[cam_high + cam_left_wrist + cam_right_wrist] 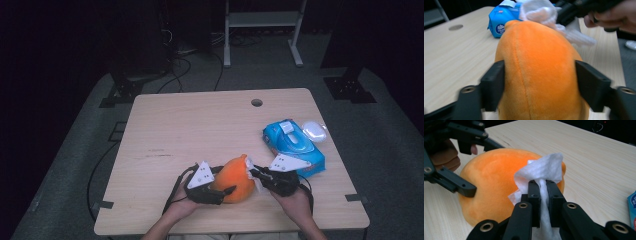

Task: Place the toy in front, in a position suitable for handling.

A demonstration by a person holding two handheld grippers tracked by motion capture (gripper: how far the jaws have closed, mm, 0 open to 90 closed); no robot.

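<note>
An orange plush toy [235, 179] [539, 70] [491, 185] sits near the front edge of the wooden table [200, 130]. My left gripper [224, 186] [540, 82] comes at it from the left, and its two black jaws press on the toy's opposite sides. My right gripper [256, 173] [541, 187] is shut on a white wipe [541, 170] [539, 12], pinched upright between the pads. The wipe's crumpled end lies against the top right of the toy. A hand holds each gripper from the table's front edge.
A blue pack of wipes [292, 145] [499, 21] lies just behind my right gripper, with a small white oval lid [314, 131] beside it near the right edge. A cable hole [256, 102] is in the table's far side. Dark stands and cables are on the floor beyond.
</note>
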